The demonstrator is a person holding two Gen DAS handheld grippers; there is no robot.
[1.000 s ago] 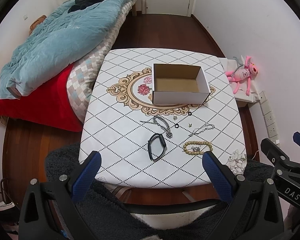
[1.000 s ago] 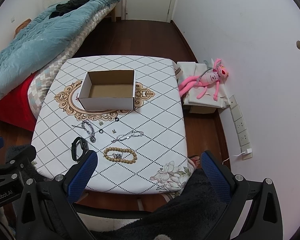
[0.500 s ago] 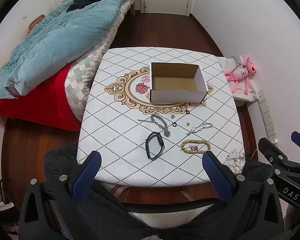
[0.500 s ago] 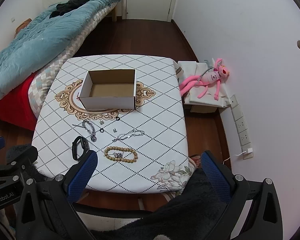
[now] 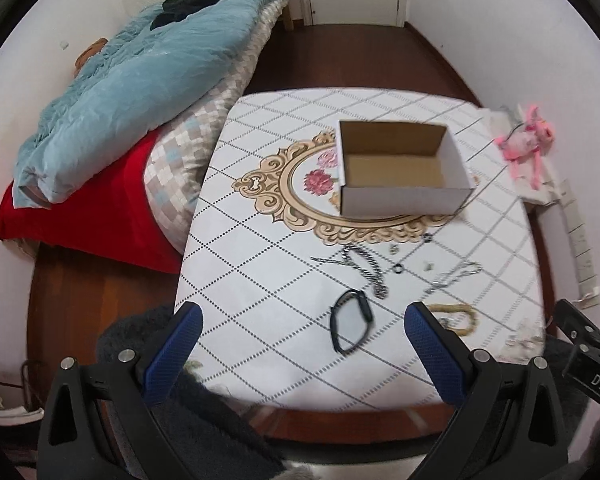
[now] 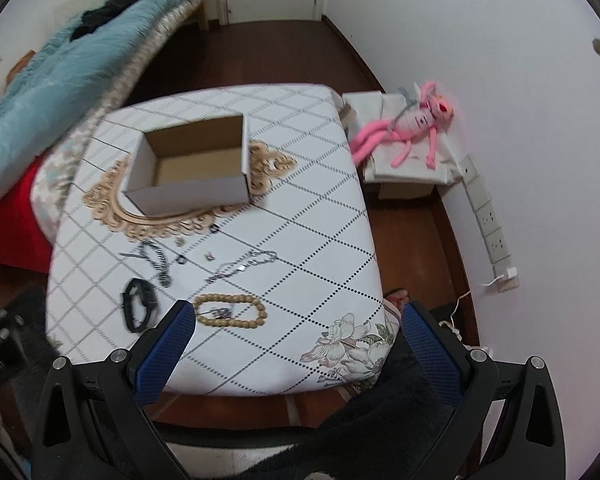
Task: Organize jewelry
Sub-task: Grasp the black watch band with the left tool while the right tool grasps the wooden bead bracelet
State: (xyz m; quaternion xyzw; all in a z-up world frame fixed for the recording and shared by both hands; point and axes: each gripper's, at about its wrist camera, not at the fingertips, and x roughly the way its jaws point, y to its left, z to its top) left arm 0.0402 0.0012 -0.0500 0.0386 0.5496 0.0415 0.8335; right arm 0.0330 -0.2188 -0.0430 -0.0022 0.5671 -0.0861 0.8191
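An open, empty cardboard box (image 5: 400, 168) (image 6: 192, 168) stands mid-table. Jewelry lies in front of it: a black band (image 5: 350, 326) (image 6: 139, 309), a wooden bead bracelet (image 5: 458, 318) (image 6: 230, 312), a dark chain (image 5: 364, 264) (image 6: 156, 258), a silver chain (image 5: 454, 276) (image 6: 244, 266), small rings and studs (image 5: 398, 269) (image 6: 180, 260). My left gripper (image 5: 300, 344) is open and empty above the table's near edge. My right gripper (image 6: 296, 340) is open and empty, its left finger by the bead bracelet.
The table (image 5: 260, 240) (image 6: 320, 220) has a white diamond-pattern cloth. A bed with a blue quilt (image 5: 140, 80) is at the left. A pink plush toy (image 6: 412, 124) lies on a low stand at the right. A power strip (image 6: 492, 232) runs along the wall.
Both grippers have moved forward and lower toward the table; the jewelry looks larger and nearer. The right view has tilted. Nothing has been picked up.
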